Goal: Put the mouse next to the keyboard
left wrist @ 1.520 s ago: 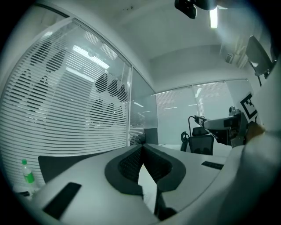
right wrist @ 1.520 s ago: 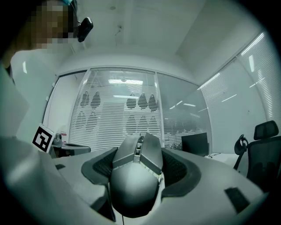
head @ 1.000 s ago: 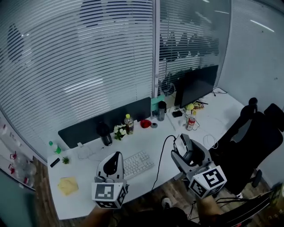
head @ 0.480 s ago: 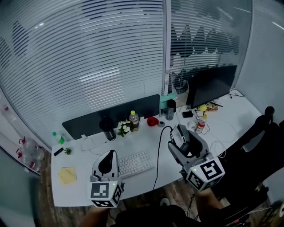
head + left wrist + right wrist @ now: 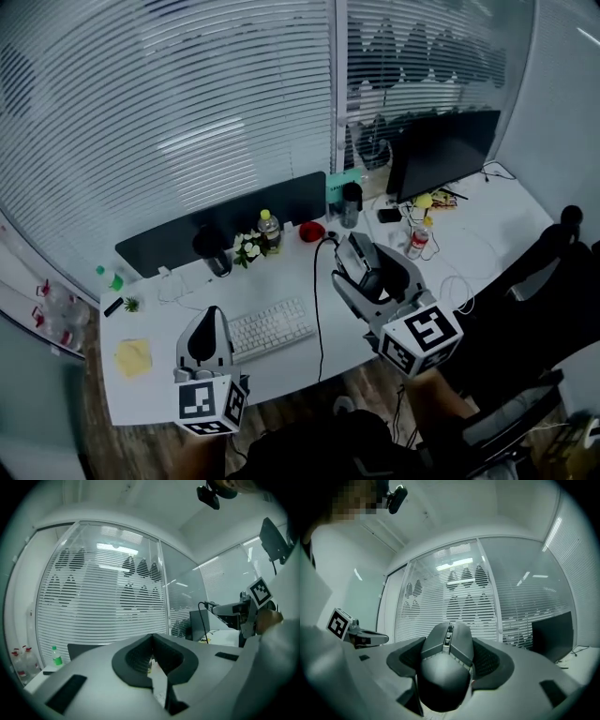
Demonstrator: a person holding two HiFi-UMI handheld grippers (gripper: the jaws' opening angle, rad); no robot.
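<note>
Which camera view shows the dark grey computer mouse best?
The right gripper view: the dark grey computer mouse fills the centre, buttons and wheel clear, gripped between the jaws. The head view shows it small and dark. The left gripper view does not show it clearly.

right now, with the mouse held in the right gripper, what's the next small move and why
Probably lower the right gripper toward the bare desk just to the right of the keyboard. Its jaws are closed on the mouse, which appears to be held off the desk, and the spot beside the keyboard looks free. The left gripper is shut and holds nothing.
</note>
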